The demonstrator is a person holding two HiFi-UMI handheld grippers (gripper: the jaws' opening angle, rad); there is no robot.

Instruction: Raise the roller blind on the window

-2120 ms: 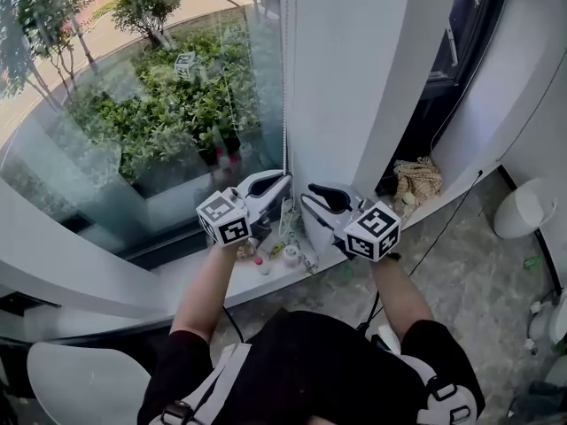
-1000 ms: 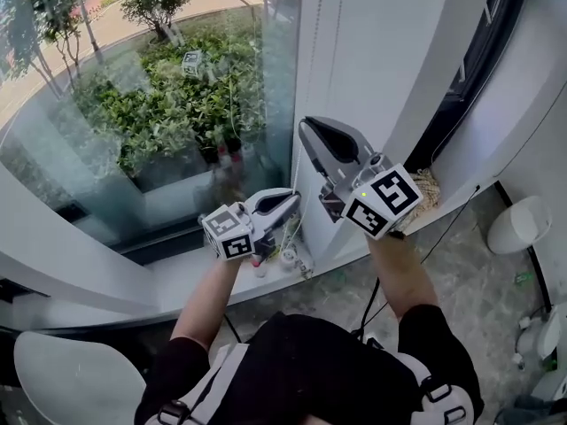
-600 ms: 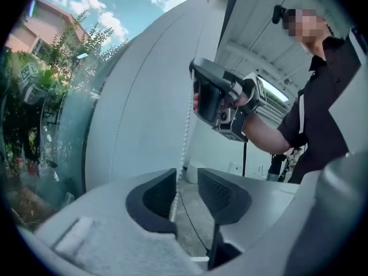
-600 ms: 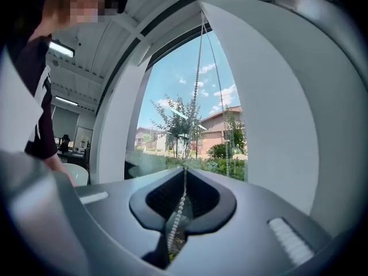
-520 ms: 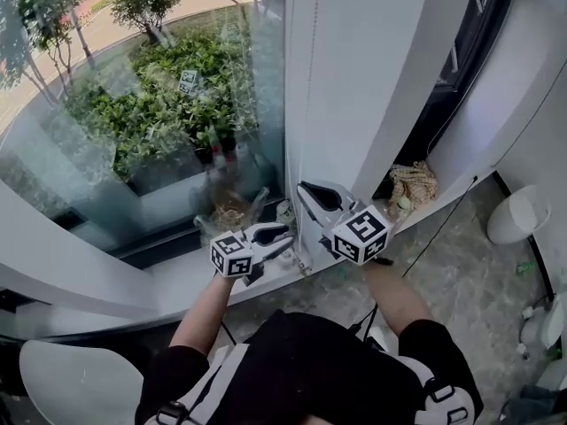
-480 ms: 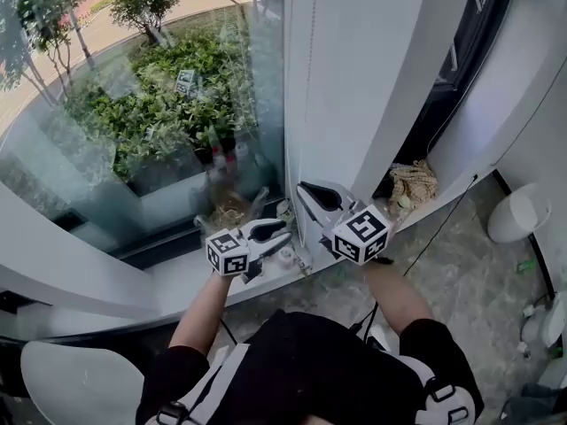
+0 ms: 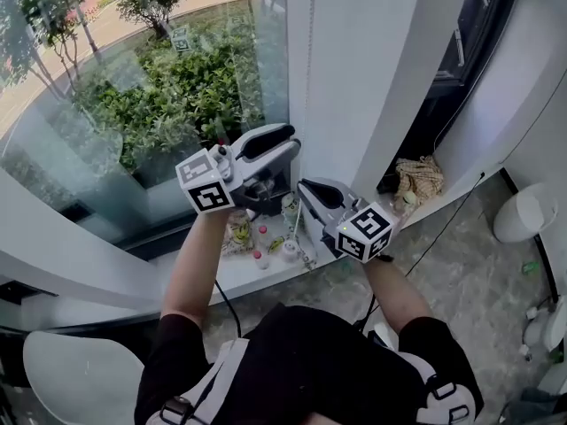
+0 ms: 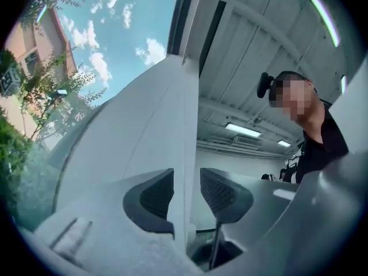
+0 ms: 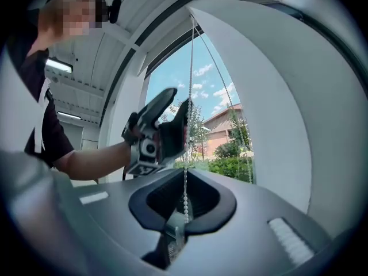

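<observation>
Right tool clamped shut on the bead chain, low beside the white window post. Left tool held higher, close by the same chain, jaws opening, pads pressing nothing. Chain hanging straight along the post's edge, right of the window glass.

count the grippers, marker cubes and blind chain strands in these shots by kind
grey two-jaw grippers: 2 (left, right)
white cubes with black square markers: 2
white bead chain strands: 2
total: 6
</observation>
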